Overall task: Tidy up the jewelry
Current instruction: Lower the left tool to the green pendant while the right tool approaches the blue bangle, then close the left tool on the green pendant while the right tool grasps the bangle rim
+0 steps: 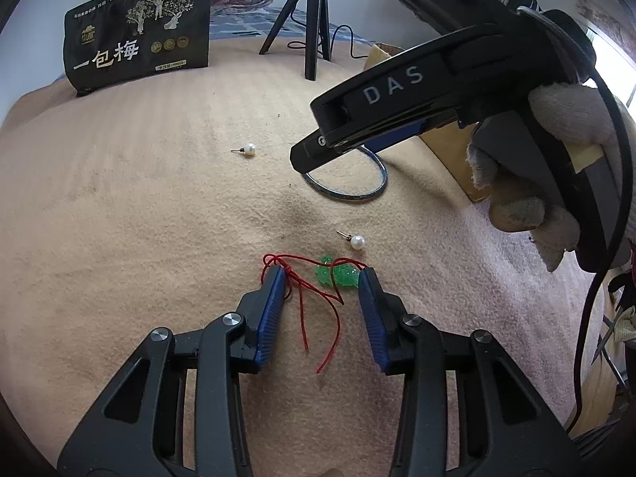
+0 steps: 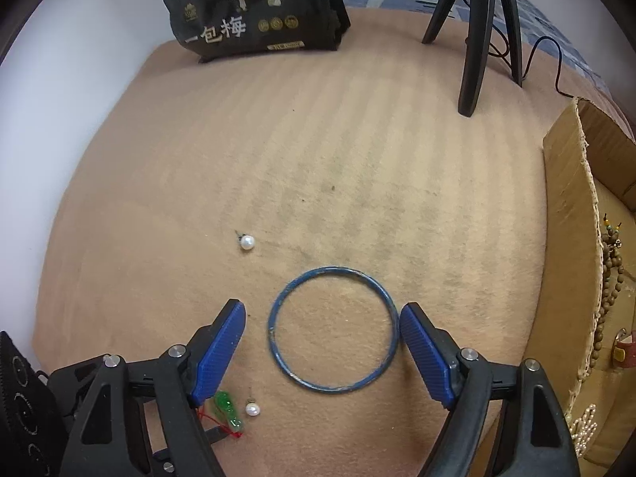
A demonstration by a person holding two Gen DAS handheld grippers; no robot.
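A green pendant [image 1: 336, 275] on a red cord [image 1: 318, 310] lies on the beige cloth between the open jaws of my left gripper [image 1: 322, 278]; it also shows in the right wrist view [image 2: 227, 407]. A blue bangle [image 2: 333, 328] lies flat between the open fingers of my right gripper [image 2: 322, 312], whose right finger almost touches it. In the left wrist view the right gripper [image 1: 302, 155] hangs over the bangle [image 1: 357, 189]. One pearl earring [image 1: 355, 241] [image 2: 252, 408] lies beside the pendant, another [image 1: 248, 148] [image 2: 247, 241] lies farther off.
A cardboard box [image 2: 572, 238] at the right holds a wooden bead strand [image 2: 606, 278] and a pearl piece [image 2: 582, 425]. A black snack bag [image 1: 139, 28] [image 2: 258, 12] and a black tripod [image 1: 314, 20] [image 2: 477, 39] stand at the back.
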